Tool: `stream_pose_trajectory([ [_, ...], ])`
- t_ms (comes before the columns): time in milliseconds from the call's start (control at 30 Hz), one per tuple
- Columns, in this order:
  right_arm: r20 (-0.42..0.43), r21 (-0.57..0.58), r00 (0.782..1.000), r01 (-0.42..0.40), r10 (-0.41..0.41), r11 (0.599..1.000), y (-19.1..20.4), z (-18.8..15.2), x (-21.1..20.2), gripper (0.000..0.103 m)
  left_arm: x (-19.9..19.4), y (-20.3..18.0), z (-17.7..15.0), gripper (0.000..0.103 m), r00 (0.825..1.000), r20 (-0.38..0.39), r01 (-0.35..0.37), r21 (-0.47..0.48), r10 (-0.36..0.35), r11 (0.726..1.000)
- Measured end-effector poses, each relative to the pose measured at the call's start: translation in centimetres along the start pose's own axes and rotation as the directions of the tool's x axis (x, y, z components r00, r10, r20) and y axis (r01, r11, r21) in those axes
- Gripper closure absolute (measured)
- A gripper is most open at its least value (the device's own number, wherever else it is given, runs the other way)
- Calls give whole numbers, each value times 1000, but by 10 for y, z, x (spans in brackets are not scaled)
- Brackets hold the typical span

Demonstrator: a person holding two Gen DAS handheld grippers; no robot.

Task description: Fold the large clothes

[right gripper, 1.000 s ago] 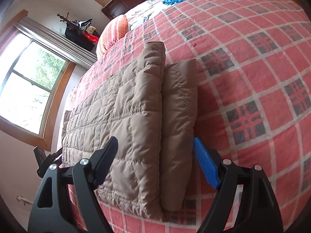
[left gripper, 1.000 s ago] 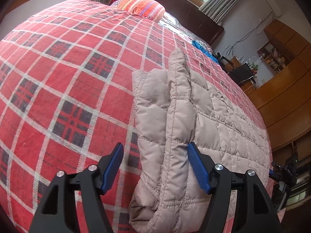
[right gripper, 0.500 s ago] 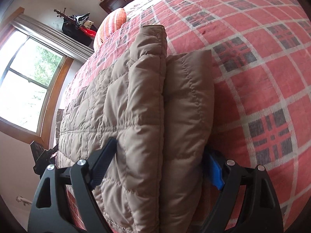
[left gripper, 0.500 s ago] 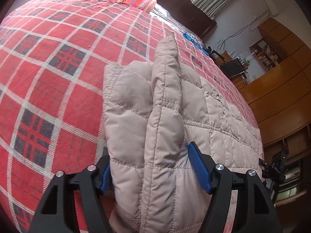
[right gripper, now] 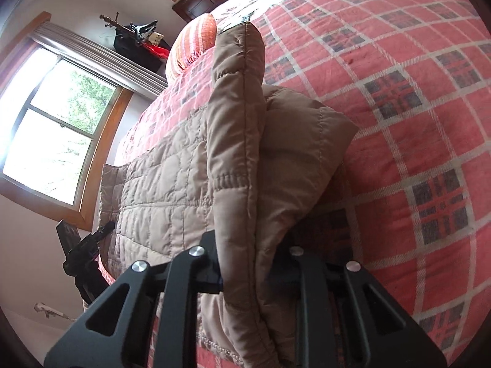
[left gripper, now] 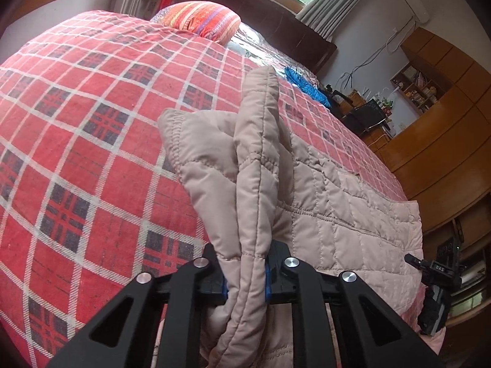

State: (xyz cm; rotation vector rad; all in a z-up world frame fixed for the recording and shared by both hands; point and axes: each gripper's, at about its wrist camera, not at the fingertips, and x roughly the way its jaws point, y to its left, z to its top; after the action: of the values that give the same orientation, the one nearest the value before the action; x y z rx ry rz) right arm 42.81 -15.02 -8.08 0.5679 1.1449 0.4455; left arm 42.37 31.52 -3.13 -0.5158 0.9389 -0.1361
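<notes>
The left gripper (left gripper: 245, 279) is pressed together on a raised fold of the quilted beige jacket (left gripper: 337, 214), and the right gripper (right gripper: 254, 271) is clamped on the jacket's opposite edge (right gripper: 239, 153). The jacket is spread on the red plaid bedspread (left gripper: 92, 153). Beyond the jacket, a wooden wardrobe (left gripper: 445, 128) is shown only by the left view, a bright window (right gripper: 52, 135) only by the right. Both grippers' fingertips are largely buried in padding, and the jacket's near end is cut off
</notes>
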Motion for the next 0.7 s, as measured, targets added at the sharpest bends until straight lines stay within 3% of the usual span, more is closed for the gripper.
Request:
stream_pose_trajectory([
  [433, 50, -100, 998, -28, 33, 995, 41, -24, -60, 87, -76, -43, -18, 89, 995, 72, 67, 111, -75, 992],
  [700, 91, -187, 994, -43, 61, 981, 67, -87, -128, 88, -149, -54, -62, 89, 986, 94, 126, 155, -141, 980],
])
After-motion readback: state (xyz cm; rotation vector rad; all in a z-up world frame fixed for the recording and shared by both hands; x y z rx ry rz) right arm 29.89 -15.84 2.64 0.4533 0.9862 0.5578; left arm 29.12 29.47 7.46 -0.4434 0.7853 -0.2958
